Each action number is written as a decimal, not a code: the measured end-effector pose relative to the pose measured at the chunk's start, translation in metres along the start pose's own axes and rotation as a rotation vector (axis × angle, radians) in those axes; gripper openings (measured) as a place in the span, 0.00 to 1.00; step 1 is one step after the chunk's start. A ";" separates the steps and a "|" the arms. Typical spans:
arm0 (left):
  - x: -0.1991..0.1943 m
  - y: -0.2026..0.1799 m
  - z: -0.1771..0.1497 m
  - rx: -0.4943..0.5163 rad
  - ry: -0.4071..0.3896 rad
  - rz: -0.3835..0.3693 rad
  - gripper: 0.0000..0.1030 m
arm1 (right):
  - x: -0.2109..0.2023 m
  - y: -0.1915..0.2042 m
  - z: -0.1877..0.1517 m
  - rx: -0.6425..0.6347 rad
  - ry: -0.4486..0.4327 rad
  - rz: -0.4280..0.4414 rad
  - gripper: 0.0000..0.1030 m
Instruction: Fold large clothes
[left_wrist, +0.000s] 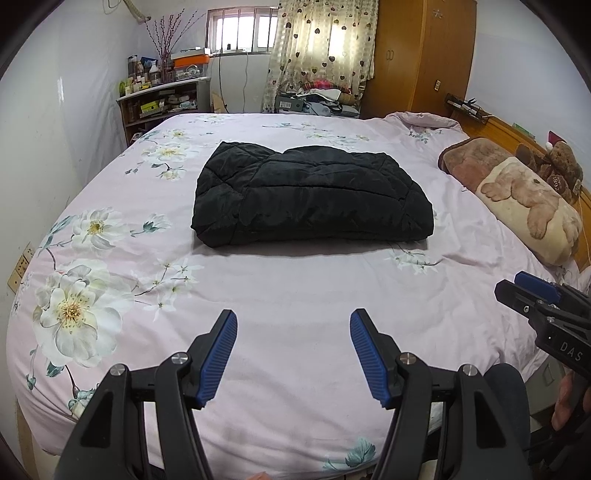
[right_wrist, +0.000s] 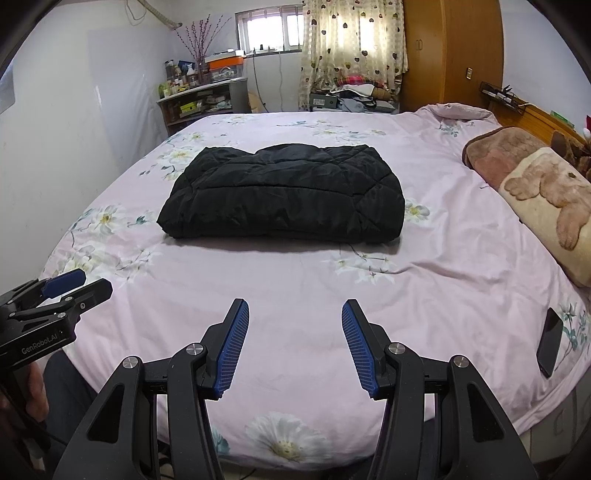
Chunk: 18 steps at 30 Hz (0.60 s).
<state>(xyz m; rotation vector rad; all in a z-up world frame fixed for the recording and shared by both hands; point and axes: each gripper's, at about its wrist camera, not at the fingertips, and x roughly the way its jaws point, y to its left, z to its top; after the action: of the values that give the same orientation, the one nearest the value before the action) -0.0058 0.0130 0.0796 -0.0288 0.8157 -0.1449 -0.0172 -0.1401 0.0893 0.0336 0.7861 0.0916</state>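
A black quilted jacket (left_wrist: 310, 195) (right_wrist: 284, 194) lies folded into a thick rectangle in the middle of the bed with its pink flowered sheet (left_wrist: 295, 295) (right_wrist: 295, 280). My left gripper (left_wrist: 293, 319) hovers open over the near edge of the bed, well short of the jacket, nothing between its blue pads. My right gripper (right_wrist: 295, 308) is held the same way, open and empty, beside it. Each gripper shows in the other's view: the right gripper (left_wrist: 517, 288) at the right edge, the left gripper (right_wrist: 83, 282) at the left edge.
Pillows (left_wrist: 513, 195) and a teddy bear (left_wrist: 561, 166) lie along the wooden headboard on the right. A dark phone (right_wrist: 550, 341) rests on the sheet near the right edge. A cluttered shelf (left_wrist: 162, 99) and a wardrobe (left_wrist: 424, 55) stand beyond the bed.
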 end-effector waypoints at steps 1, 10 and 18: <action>0.000 0.000 0.000 -0.002 -0.001 -0.001 0.64 | 0.000 0.000 0.000 0.000 0.001 0.000 0.52; -0.001 -0.002 0.000 0.000 -0.005 0.005 0.64 | 0.001 -0.001 0.000 -0.001 0.002 0.002 0.52; 0.000 -0.002 -0.001 -0.001 -0.006 0.002 0.65 | 0.001 -0.003 -0.003 -0.004 0.007 0.004 0.52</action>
<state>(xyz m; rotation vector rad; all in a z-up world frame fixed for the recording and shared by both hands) -0.0069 0.0110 0.0793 -0.0289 0.8098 -0.1425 -0.0180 -0.1426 0.0861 0.0312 0.7928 0.0974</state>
